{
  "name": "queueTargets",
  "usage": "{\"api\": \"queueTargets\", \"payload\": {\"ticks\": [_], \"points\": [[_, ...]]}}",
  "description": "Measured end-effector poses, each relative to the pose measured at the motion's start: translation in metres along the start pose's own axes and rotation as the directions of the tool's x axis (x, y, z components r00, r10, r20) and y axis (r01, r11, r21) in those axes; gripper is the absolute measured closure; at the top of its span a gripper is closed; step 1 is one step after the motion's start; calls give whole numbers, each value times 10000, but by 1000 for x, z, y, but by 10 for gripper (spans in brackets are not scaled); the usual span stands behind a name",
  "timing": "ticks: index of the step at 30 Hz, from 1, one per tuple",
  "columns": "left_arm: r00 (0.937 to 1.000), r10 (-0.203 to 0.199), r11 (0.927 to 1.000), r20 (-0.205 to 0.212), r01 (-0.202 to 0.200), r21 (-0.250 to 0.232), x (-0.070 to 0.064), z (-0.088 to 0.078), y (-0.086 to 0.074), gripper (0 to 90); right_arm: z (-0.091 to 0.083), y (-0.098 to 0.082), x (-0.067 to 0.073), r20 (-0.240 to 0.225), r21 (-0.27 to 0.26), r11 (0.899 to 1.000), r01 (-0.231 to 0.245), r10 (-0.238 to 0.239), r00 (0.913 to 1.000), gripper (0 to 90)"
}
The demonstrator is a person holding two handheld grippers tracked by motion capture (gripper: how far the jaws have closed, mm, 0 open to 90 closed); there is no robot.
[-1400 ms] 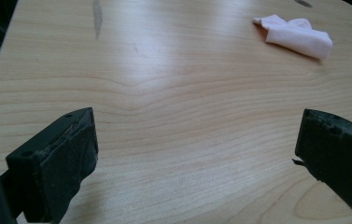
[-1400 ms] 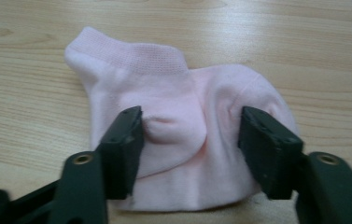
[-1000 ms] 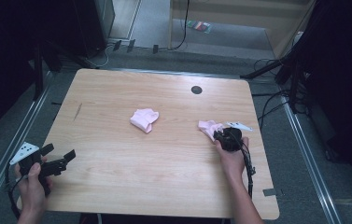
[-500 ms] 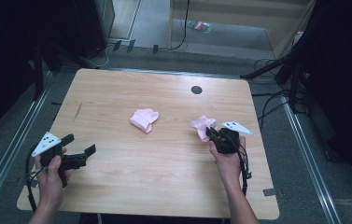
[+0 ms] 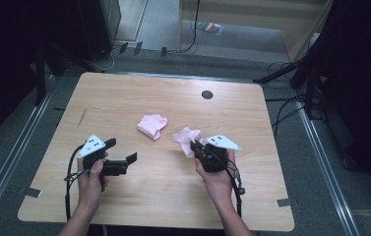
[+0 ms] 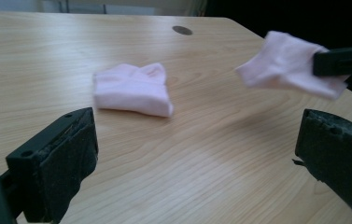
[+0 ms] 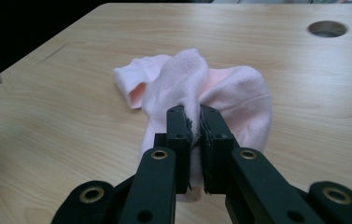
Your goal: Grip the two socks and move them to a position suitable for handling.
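Two pink socks are on show. One sock lies folded on the wooden table near its middle. My right gripper is shut on the other sock, which hangs bunched just above the table, to the right of the lying one. More pink cloth shows behind the held fold in the right gripper view; I cannot tell whose it is. My left gripper stands open and empty, left of and nearer than the lying sock, pointing toward both socks.
A round cable hole sits near the table's far edge. Cables trail from both grippers over the near edge. Metal floor rails run along both sides of the table, and dark equipment stands beyond.
My right gripper has lifted its sock and carried it left toward the lying sock. The left hand has moved from the table's left edge toward the middle, jaws still open.
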State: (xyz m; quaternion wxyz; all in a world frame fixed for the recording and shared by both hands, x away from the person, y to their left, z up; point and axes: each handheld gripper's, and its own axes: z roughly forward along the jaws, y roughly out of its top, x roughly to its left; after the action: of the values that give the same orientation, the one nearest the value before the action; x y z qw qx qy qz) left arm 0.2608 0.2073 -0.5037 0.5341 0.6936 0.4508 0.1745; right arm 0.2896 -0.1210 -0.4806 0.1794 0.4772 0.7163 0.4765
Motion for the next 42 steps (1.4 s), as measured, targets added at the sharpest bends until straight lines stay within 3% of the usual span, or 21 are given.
{"api": "queueTargets", "payload": {"ticks": [5, 14, 15, 18, 20, 22, 27, 31, 33, 39, 42], "points": [[9993, -74, 9999, 358, 70, 104, -9, 12, 0, 0, 13, -11, 22, -549, 256, 9995, -168, 181, 9983, 847], [9990, -35, 9983, 445, 8, 591, -11, 19, -16, 0, 31, -40, 39, -746, 925, 9950, -389, 459, 9962, 843], [9991, 19, 9976, 419, -48, 693, -11, 20, -19, 0, 34, -44, 40, -703, 1014, 9938, -459, 532, 9961, 821], [9989, 81, 9958, 466, -123, 904, -10, 22, -26, 0, 39, -52, 38, -340, 1387, 9875, -747, 801, 9962, 561], [9992, 85, 9944, 389, -126, 1052, -9, 24, -31, 0, 36, -54, 33, 27, 1334, 9870, -901, 905, 9959, 496], [9993, 105, 9939, 367, -144, 1092, -9, 24, -34, 0, 32, -50, 29, 199, 1056, 9901, -928, 912, 9956, 511], [9995, 58, 9950, 317, -89, 999, -7, 21, -34, 0, 38, -34, 29, -744, 1059, 9928, -560, 641, 9952, 598], [9995, 62, 9943, 302, -93, 1062, -6, 20, -37, 0, 59, -24, 39, -1182, 1648, 9863, -42, 239, 9927, 602], [9995, 3, 9943, 311, -37, 1070, -4, 19, -37, 0, 71, -21, 44, -1090, 1935, 9806, 310, -99, 9940, 588], [9995, -115, 9947, 289, 85, 1022, -1, 17, -38, 0, 95, -23, 53, -929, 2658, 9613, 724, -492, 9945, 523], [9994, -166, 9949, 301, 135, 1002, 0, 17, -37, 0, 98, -28, 56, -559, 2702, 9579, 974, -854, 9948, 585]]}}
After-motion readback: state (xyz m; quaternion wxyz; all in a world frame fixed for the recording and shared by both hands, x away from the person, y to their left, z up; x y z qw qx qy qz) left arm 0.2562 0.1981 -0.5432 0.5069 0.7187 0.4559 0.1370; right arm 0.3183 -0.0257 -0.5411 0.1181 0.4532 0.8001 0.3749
